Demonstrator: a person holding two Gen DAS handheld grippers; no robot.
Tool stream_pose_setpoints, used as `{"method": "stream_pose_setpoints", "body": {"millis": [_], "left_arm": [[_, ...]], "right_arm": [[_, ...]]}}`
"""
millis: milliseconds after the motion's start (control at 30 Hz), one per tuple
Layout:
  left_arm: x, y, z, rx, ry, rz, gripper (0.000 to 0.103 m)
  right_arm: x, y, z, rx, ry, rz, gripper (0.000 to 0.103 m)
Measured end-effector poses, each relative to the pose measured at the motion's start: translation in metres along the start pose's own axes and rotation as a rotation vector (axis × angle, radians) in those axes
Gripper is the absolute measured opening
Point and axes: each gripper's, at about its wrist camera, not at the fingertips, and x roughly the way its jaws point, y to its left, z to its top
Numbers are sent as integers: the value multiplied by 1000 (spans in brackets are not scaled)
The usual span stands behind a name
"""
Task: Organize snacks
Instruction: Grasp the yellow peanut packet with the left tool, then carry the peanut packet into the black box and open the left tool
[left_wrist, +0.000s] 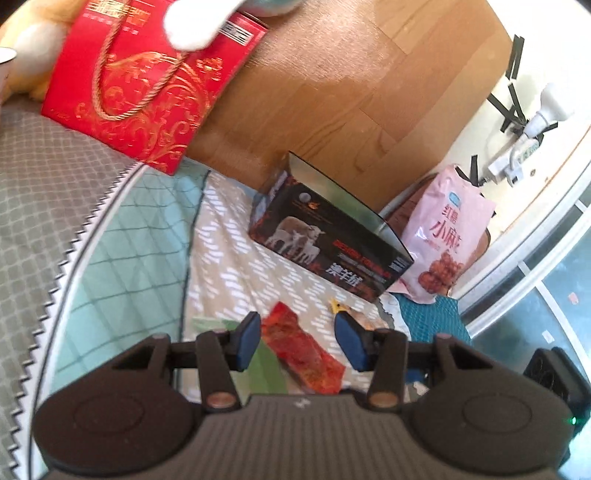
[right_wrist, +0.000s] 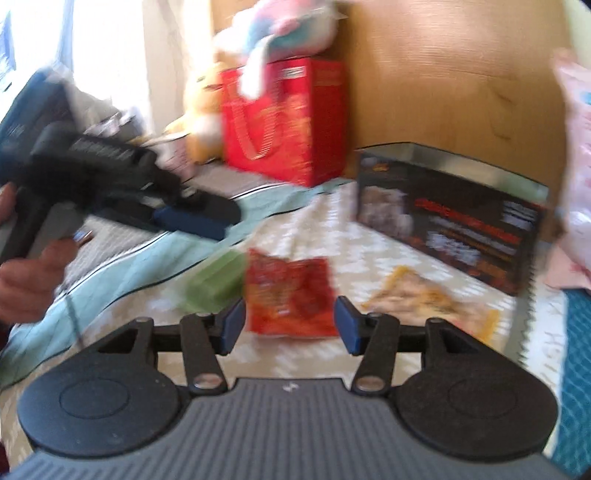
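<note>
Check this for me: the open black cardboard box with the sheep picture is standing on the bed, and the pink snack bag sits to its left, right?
Not quite. In the left wrist view the pink snack bag sits to the right of the open black cardboard box, not left. The box does stand on the bed.

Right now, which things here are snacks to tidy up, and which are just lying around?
For the job:
red snack packet
green packet
yellow packet
pink snack bag
open black box with sheep on it

Just lying about:
red gift bag
yellow plush toy
white power strip
</note>
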Motion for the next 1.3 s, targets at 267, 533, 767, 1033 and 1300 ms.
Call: {"method": "stream_pose_setpoints", "body": {"millis": [267, 533, 767, 1033, 1300], "left_arm": [[65, -42, 2, 68, 100, -18, 47], [116, -74, -11, 175, 160, 55, 47], [105, -80, -23, 217, 144, 71, 25], [66, -100, 5, 247, -3, 23, 23], [96, -112, 70, 287, -88, 45, 25]], "right_arm": [[-27, -66, -24, 213, -28, -191, 76], [-6, -61, -18, 157, 26, -135, 66], [-12, -57, -20, 133, 6, -148, 30], [-30, -38, 8, 35, -181, -192, 28], [11, -70, 67, 27, -240, -244, 28]]}}
